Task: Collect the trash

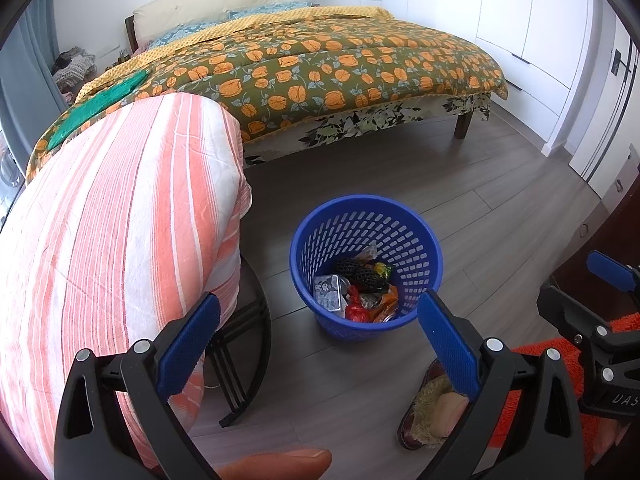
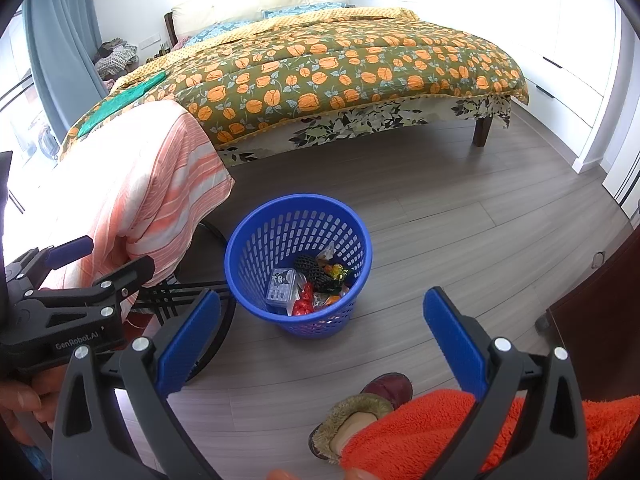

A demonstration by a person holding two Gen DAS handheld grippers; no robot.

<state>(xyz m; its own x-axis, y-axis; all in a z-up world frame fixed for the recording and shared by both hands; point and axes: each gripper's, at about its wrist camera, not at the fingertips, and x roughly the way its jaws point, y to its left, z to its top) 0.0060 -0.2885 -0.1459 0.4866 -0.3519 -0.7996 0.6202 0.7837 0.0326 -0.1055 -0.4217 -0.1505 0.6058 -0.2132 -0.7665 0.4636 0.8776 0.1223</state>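
Blue pads of the left hand-held gripper [image 1: 320,344] stand wide apart, empty. At twelve o'clock ahead, on the floor, the blue basket [image 1: 366,216] holds the trash [image 1: 358,288]: light, crinkly wrappers, likely slippery, best pinched at an edge. At three o'clock, the right hand-held gripper [image 2: 322,340] also gapes empty.

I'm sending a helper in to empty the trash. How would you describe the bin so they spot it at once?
Start at the big bed with the orange-flowered quilt. On the grey wood floor in front of it, beside a stool draped in orange-and-white striped cloth, stands the trash basket. It is the only bright blue thing on the floor: round, perforated walls, with wrappers lying inside.
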